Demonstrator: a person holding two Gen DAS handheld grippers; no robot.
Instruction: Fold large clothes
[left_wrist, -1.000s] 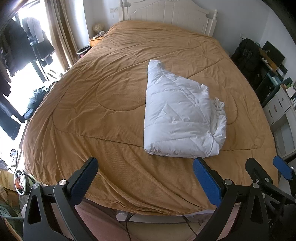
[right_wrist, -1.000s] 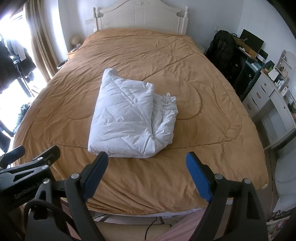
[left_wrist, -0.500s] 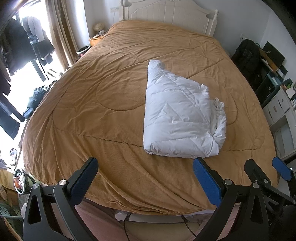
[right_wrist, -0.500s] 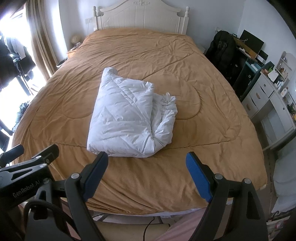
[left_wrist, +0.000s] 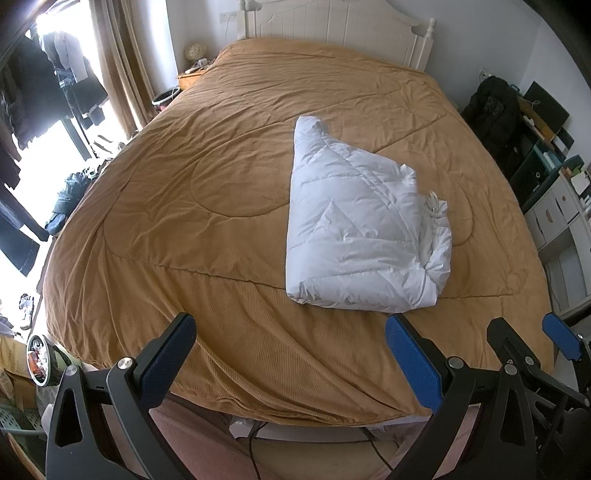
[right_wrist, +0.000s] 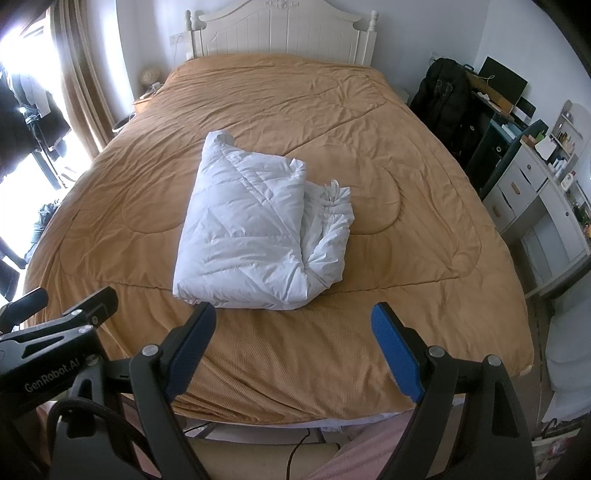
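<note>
From the left wrist camera, the left gripper (left_wrist: 291, 345) hung over the foot of the bed with its blue-padded jaws spread wide and nothing between them. Beyond it the tan quilt (left_wrist: 207, 206) covered the whole mattress, lightly creased. The white padded garment (left_wrist: 354, 236) lay folded into a thick bundle on the quilt, a little right of the middle and nearer the foot than the white headboard (left_wrist: 340, 29). Its smooth folded face was turned up, and the bunched, gathered edge sat along its right side. The gripper did not touch it; the bundle's near edge lay just past the right fingertip. At the lower right the right gripper (left_wrist: 532, 339) showed beside it, also off the cloth. Dark clothes (left_wrist: 66, 85) hung by the bright window on the left, and a black bag (left_wrist: 491, 107) stood against the wall on the right.

From the right wrist camera, the right gripper (right_wrist: 293, 325) hung at the bed's foot too, jaws wide apart and empty. The white padded garment (right_wrist: 255, 229) lay ahead, slightly left of centre, its near edge just beyond the left fingertip, untouched. The left gripper (right_wrist: 62, 306) showed at the lower left. A white drawer unit (right_wrist: 532, 192) stood along the right wall, and pale pink trouser fabric (right_wrist: 369, 446) showed below.
</note>
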